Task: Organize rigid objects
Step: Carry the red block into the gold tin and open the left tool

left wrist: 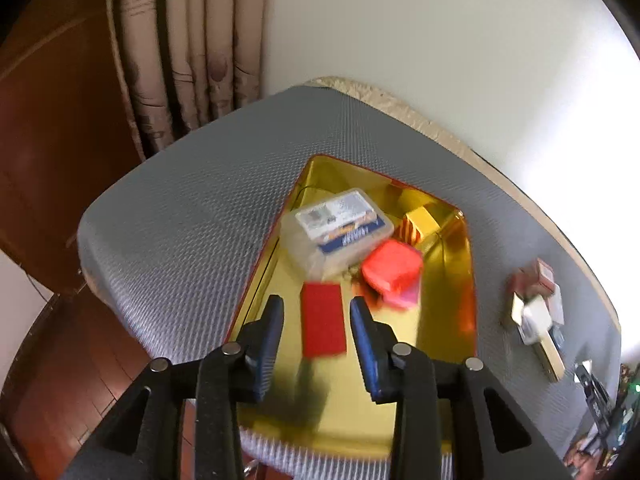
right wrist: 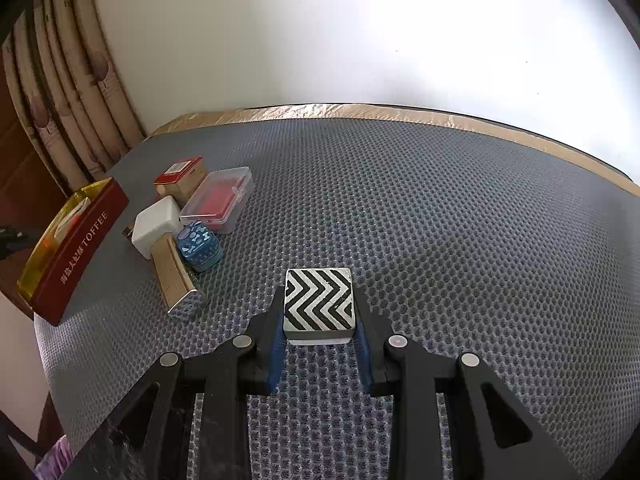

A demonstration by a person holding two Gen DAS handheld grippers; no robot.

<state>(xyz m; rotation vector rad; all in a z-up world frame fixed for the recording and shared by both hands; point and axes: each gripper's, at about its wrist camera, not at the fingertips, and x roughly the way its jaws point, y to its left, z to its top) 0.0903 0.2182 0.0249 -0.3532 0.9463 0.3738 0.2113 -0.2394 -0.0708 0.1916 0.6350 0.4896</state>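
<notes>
- The left gripper (left wrist: 316, 320) hangs over the gold-lined red tin (left wrist: 468, 280); its jaws are narrowly parted, clear of the flat red block (left wrist: 323, 319) blurred between them.
- The right gripper (right wrist: 318, 312) is clamped on the black-and-white chevron box (right wrist: 319, 299), which should be kept level.

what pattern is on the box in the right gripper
Black and white zigzag chevrons on the box, clearest in the right wrist view.

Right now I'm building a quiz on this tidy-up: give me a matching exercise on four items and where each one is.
1 zigzag box
2 flat red box
3 blue patterned tin
4 clear labelled case

A loose between the open left hand-held gripper pads
B deep in the gold tin
C clamped in the right hand-held gripper
D on the mat by the white block

Pairs: 1-C, 2-A, 3-D, 4-B
</notes>
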